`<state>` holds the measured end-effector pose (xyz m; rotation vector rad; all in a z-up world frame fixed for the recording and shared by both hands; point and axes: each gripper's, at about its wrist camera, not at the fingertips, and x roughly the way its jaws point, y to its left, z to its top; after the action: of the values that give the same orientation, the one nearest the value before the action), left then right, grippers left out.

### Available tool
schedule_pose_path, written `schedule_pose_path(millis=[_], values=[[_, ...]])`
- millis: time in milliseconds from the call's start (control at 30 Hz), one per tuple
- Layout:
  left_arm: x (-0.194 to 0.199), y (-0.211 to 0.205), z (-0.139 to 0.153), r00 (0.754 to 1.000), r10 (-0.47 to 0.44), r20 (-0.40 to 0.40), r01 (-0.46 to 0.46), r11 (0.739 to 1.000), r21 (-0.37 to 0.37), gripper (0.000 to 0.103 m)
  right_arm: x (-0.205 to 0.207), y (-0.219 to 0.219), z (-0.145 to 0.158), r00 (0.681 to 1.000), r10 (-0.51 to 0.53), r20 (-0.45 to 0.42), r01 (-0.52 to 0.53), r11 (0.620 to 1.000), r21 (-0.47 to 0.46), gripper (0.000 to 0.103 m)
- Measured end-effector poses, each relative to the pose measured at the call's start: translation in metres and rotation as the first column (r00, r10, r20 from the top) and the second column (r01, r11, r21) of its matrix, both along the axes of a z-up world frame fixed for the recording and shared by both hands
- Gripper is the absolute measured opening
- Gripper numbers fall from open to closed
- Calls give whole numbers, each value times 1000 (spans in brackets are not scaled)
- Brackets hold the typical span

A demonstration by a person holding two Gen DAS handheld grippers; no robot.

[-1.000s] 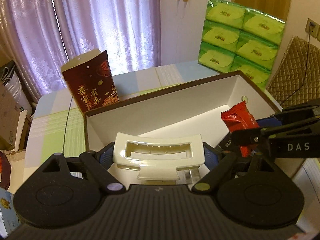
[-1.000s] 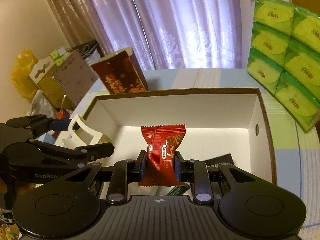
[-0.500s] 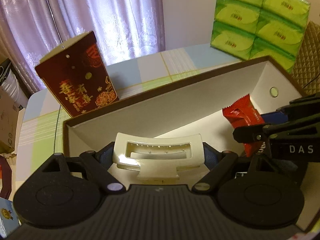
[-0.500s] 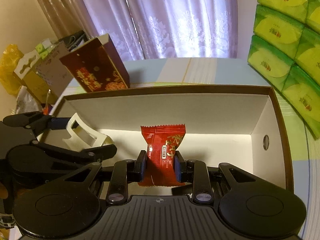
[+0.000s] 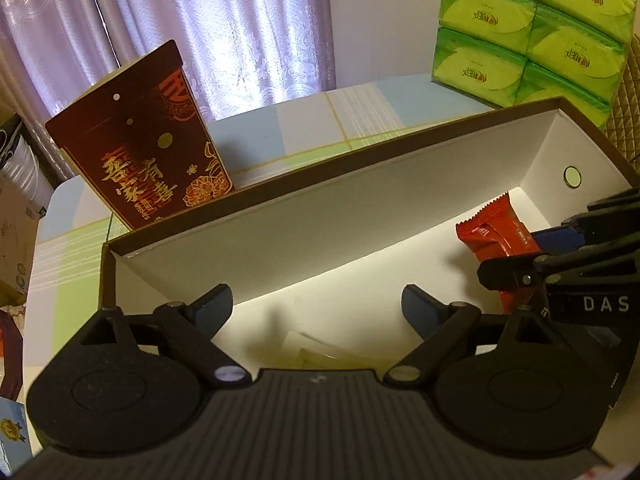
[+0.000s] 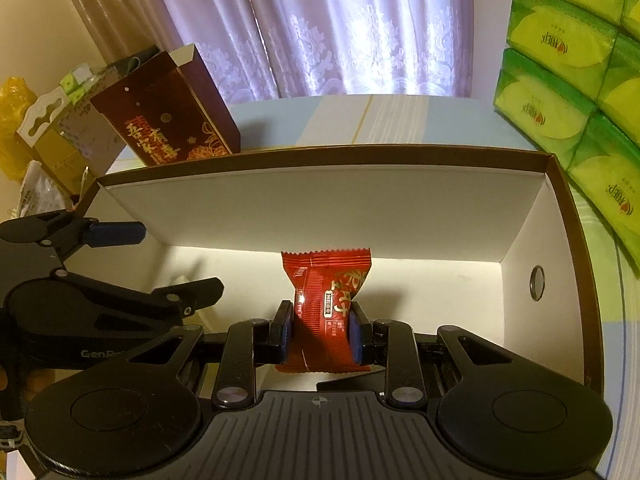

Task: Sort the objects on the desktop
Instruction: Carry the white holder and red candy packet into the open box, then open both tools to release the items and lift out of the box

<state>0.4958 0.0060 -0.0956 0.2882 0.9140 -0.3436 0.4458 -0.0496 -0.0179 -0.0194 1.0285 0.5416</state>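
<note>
Red foil snack packet [image 6: 326, 304]: light, crinkly, slippery; clamped at mid-body by right gripper [image 6: 322, 336], hanging inside white-lined cardboard box [image 6: 520, 240]. Left gripper [image 5: 316, 310]: jaws apart, empty, over box floor. Nearby: maroon gift bag [image 5: 140, 152], green tissue packs [image 5: 528, 36]. Box walls restrict sideways movement.

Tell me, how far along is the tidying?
Partway. The left gripper is open and empty over the box; a pale item lies on its floor. The right gripper holds a red packet over the box, not yet dropped.
</note>
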Motion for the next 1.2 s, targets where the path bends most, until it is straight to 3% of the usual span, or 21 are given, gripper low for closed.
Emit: schedule_pose_path(millis=[267,333,400,433,700,900,1200], values=[[0,5,8,1000,20,17,-20,1000,5,89,0,4,-1,1000,12,11,-12,1000,-6,25],[-1,6,10,999,21,24,-21,1000,7,89,-1,6,0,999,29,24,-29,1000,-11,30],[-2,7,12,999,25,27,-25,1000,8,89,-4,7,2,998,33,47,-31,999,-26,63],[-2,9,13,999,33,34,-34,999,12,90,-6,7,3,997,31,69,-28,999,-35,70],[-11,22,28,995,81,56,-82,997,10,94,-24,0,17,990,66,124,-58,996,-66,94],[-23,29,40,992,116,50,-116,993,-3,96,-40,-8,30,988,58,144,-52,998,-48,101],[-50,38,66,982,177,60,-174,984,-45,98,-68,-18,50,981,49,186,-39,998,-56,101]])
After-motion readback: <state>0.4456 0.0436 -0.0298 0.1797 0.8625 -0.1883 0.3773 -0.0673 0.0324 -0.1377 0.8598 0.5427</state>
